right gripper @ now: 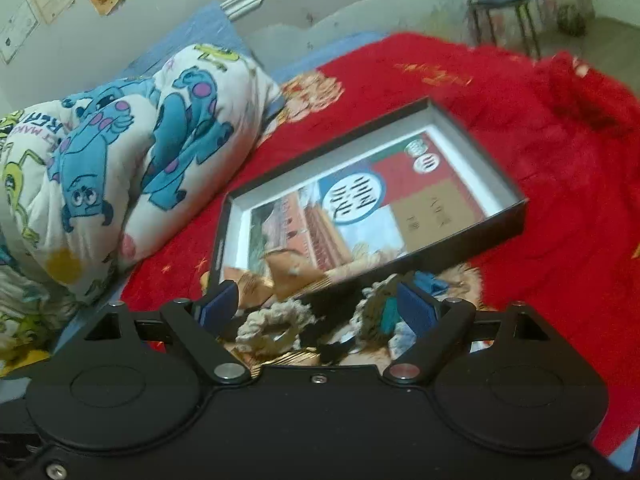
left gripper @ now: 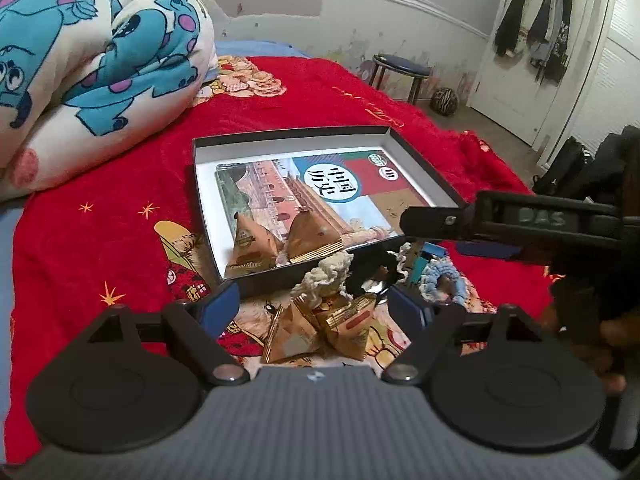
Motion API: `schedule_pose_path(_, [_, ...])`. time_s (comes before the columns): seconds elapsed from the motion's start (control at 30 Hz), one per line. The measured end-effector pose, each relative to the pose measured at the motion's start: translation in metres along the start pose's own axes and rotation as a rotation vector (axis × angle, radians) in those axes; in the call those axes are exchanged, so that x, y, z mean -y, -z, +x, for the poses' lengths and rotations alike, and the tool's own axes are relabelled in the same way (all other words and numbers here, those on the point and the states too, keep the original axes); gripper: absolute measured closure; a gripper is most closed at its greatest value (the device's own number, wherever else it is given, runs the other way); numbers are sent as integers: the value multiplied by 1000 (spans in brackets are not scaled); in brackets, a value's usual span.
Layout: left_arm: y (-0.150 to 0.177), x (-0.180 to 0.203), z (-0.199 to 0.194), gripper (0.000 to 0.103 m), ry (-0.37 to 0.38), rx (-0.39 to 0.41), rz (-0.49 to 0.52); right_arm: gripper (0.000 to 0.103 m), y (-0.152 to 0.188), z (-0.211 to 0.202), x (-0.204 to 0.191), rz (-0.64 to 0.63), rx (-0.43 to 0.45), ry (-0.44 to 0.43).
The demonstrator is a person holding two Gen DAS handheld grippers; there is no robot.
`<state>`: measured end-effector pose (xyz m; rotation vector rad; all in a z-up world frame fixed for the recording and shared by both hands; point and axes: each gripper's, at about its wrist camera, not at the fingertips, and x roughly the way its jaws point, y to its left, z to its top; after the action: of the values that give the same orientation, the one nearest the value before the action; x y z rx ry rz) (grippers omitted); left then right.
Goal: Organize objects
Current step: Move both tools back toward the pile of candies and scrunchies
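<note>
So there's a shallow black box sitting on a bed with a red blanket, and a history book lies flat inside it. Two tan pyramid snack packets rest on the book at the box's near edge. More of those packets lie on the blanket just outside the box, next to a cream scrunchie and a light blue one. The left hand-held gripper hangs wide open over that loose pile, gripping nothing. The right hand-held gripper is spread open too, low over the scrunchies. A cartoon monster duvet is bunched up on the left.
</note>
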<state>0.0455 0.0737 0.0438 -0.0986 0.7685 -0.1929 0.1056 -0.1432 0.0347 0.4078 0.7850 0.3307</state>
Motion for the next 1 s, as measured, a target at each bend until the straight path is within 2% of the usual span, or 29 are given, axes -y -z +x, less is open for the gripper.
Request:
schedule_pose_path(0.1, [4,0,4,13,3,29,-15,3,0,0,1,-9,2,-33])
schedule_pose_path(0.23, [4,6,8,8,36,46,-2,2,0,-4,4,-23,19,-39])
schedule_pose_path(0.33, [2,13,11,0,73,49,3,0,-3,-8,13,6,40,-60])
schedule_pose_path(0.47, [2,18,16,0,63,57,7,0,-6,-9,22,24,46,-68])
schedule_pose_path(0.57, [1,13,19,0,35,47,-30,0,-6,-5,26,34,34,-53])
schedule_pose_path(0.67, [-1,5,21,0,51,26,-64,0,-3,-1,28,40,16,-46])
schedule_pose_path(0.87, [0,-2,36,0,-32,-69,-23,0,6,5,30,61,-9,-61])
schedule_pose_path(1.0, [2,-8,45,9,-15,-132,-41,5,11,12,36,109,-43,-57])
